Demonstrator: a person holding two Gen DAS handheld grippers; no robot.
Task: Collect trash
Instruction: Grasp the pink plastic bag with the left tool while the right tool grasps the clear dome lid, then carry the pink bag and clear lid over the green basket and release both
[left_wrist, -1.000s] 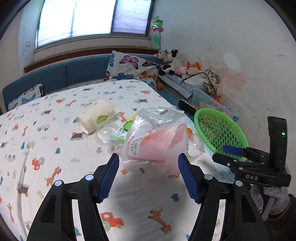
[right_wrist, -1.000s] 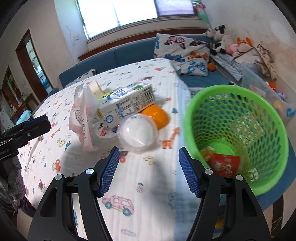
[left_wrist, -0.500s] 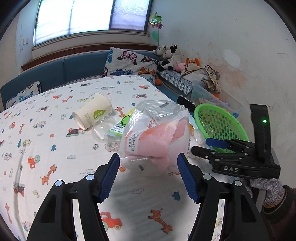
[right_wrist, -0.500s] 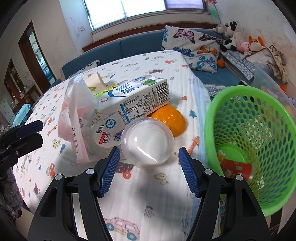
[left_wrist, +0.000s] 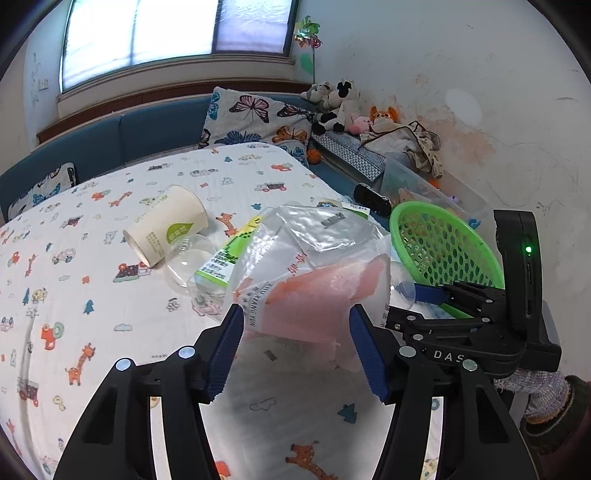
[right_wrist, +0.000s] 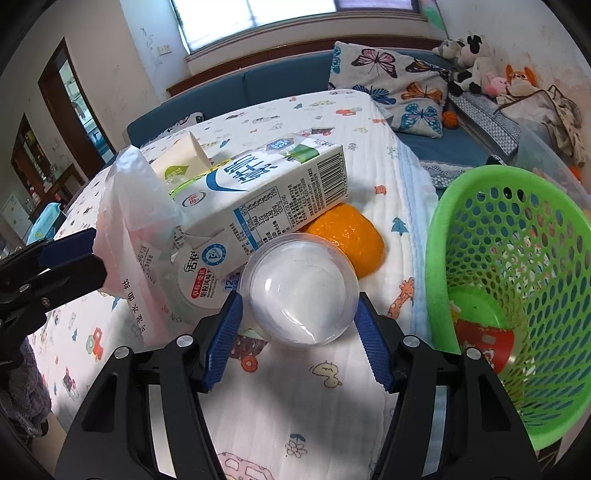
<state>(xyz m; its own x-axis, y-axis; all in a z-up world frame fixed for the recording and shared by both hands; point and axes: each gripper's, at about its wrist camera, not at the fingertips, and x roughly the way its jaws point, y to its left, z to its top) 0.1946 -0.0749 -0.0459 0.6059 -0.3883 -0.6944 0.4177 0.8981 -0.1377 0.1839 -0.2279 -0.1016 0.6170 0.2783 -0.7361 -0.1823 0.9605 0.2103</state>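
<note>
A pile of trash lies on the printed cloth. My left gripper (left_wrist: 295, 345) is open, its blue pads on either side of a clear plastic bag with pink paper inside (left_wrist: 314, 277). My right gripper (right_wrist: 297, 336) is open around a clear plastic dome lid (right_wrist: 300, 297). Behind the lid lie a milk carton (right_wrist: 266, 195), a yogurt cup (right_wrist: 199, 284) and an orange peel (right_wrist: 351, 240). A paper cup (left_wrist: 166, 225) lies on its side further back. The green basket (right_wrist: 513, 288) stands at the right with a red wrapper (right_wrist: 484, 343) inside.
The table cloth (left_wrist: 92, 314) ends near the basket. A blue sofa (left_wrist: 147, 129) with butterfly pillows (left_wrist: 258, 122) stands behind. Plush toys (left_wrist: 340, 107) and a clear storage bin (left_wrist: 417, 181) sit along the right wall. A second clear lid (left_wrist: 184, 266) lies by the paper cup.
Both grippers have moved forward: the left pads now flank the plastic bag, and the right pads now flank the clear dome lid. Jaws stay open.
</note>
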